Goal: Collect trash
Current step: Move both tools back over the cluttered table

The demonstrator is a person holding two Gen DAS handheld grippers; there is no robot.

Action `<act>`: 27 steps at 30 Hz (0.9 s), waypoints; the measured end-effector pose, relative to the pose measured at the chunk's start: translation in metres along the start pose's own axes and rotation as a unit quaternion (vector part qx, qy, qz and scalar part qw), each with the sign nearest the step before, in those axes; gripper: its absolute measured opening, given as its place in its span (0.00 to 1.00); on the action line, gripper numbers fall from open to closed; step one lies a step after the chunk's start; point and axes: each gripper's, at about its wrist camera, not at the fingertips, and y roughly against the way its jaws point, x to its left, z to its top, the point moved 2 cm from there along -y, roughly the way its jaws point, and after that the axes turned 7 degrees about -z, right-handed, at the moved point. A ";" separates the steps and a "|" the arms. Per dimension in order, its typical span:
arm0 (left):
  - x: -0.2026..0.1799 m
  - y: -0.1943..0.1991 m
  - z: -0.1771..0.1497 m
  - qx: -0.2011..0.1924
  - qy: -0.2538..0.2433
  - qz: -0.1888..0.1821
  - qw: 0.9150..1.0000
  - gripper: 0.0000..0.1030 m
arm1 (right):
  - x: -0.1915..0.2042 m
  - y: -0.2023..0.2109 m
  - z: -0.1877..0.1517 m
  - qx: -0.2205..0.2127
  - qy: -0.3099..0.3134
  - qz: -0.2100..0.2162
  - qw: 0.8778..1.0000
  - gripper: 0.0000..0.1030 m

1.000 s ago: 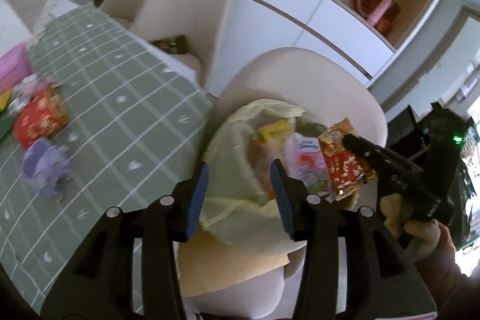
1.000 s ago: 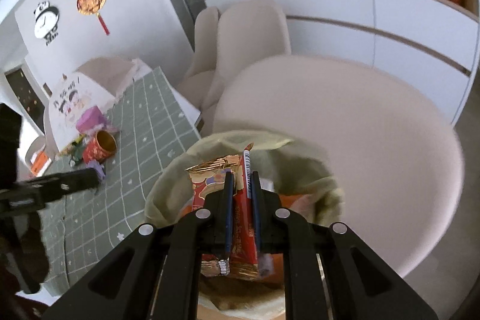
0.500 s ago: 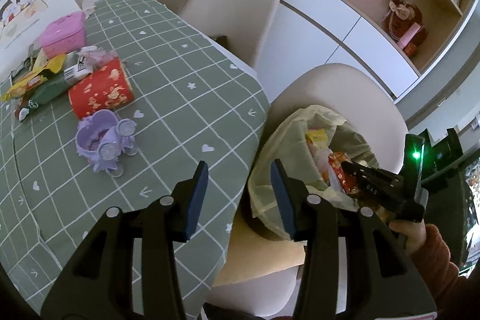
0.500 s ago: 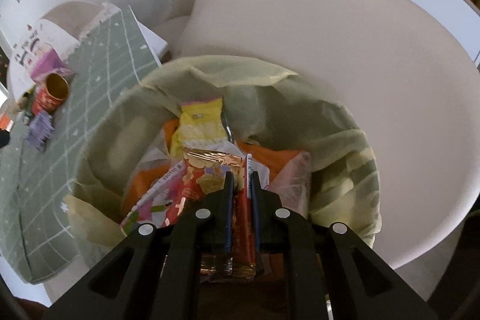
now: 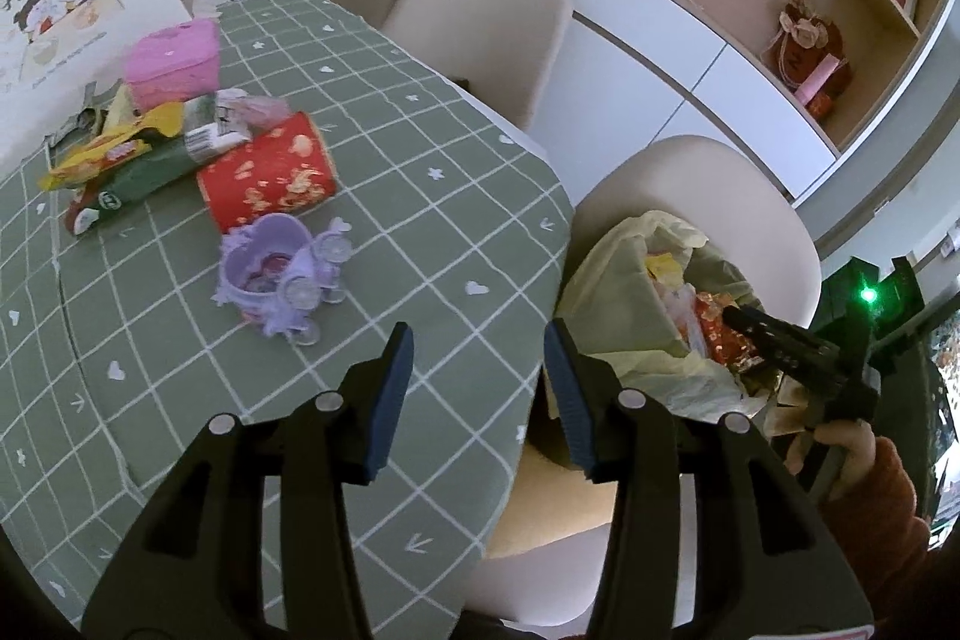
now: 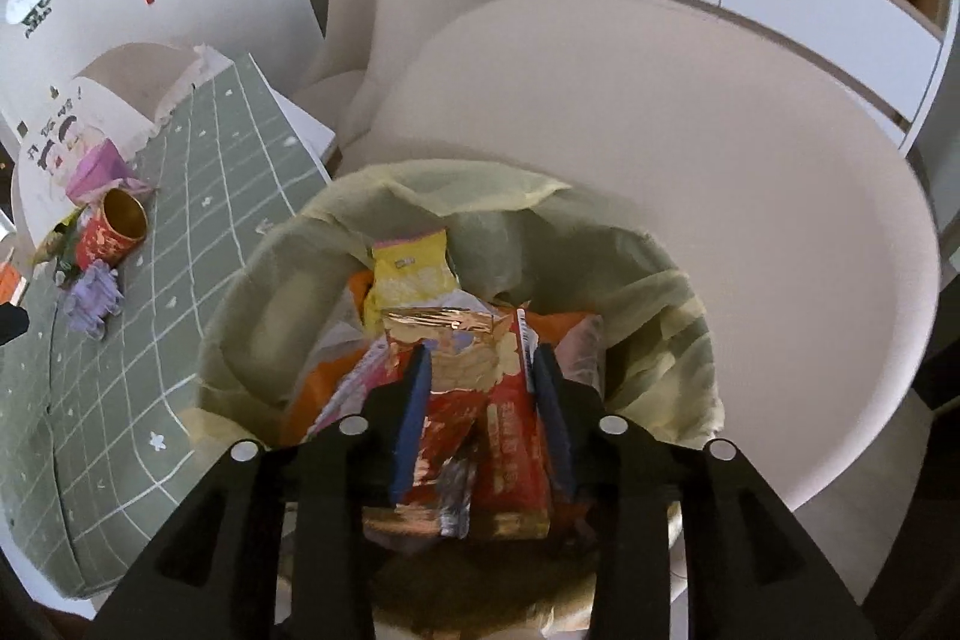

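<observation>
right gripper (image 6: 480, 400) just spread its jaws, freeing red snack wrapper (image 6: 480, 436) into trash bag (image 6: 660, 304) (table wrappers (image 5: 120, 160) remain); left gripper (image 5: 477, 388) half-open, empty.

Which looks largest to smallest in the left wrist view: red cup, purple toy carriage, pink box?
1. Red cup
2. Purple toy carriage, close behind; nearer the camera, so unsure
3. Pink box, farthest away

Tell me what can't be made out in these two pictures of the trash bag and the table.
- Bottom of the yellow-green trash bag, right wrist view: hidden under piled wrappers and the right hand-held gripper, whose jaws have just been opening around the red snack packet.
- Wrappers behind the red cup, left wrist view: overlapping, print too small to read.
- Chair seat under the bag: covered by the bag in both views.
</observation>
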 end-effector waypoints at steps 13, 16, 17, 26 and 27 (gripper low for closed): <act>0.075 0.047 0.003 -0.049 0.040 0.013 0.998 0.43 | 0.041 0.078 0.029 -0.087 -0.028 0.035 0.995 0.35; 0.104 0.065 0.006 -0.071 0.054 0.020 0.996 0.43 | 0.071 0.097 0.042 -0.127 -0.018 0.068 0.989 0.46; 0.112 0.069 0.007 -0.077 0.055 0.023 0.995 0.43 | 0.080 0.101 0.046 -0.139 -0.016 0.083 0.987 0.51; 0.222 0.114 0.047 -0.119 0.054 0.064 0.989 0.43 | 0.200 0.107 0.064 -0.143 0.074 0.127 0.979 0.51; 0.237 0.115 0.053 -0.121 0.067 0.060 0.989 0.43 | 0.212 0.104 0.064 -0.137 0.079 0.136 0.978 0.51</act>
